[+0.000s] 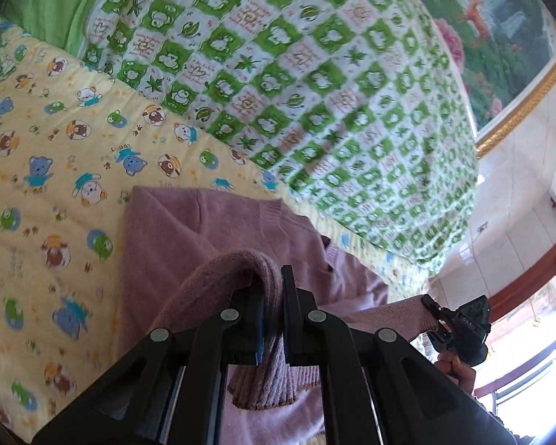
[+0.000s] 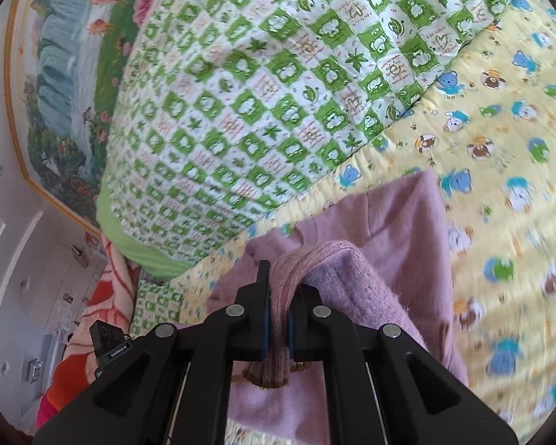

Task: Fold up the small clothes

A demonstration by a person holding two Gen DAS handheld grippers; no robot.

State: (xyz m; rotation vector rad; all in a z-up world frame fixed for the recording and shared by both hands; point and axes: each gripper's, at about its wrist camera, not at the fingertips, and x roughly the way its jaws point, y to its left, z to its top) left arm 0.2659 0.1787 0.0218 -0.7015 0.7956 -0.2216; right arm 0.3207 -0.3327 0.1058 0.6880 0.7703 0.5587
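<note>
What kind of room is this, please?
Probably a bedroom at home: a yellow bear-print bedsheet, a green-checked quilt piled on it, and a framed landscape painting on the wall.

A yellow bear-print sheet point(image 1: 55, 193) carries a pink sweater point(image 1: 174, 230) and green-checked quilt point(image 1: 315, 92).

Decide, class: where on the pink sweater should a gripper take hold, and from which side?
Grip the ribbed edge of the pink sweater, coming from the near side over the bear-print sheet. That thick rib bunches between the jaws; both left gripper and right gripper hold it so.
</note>
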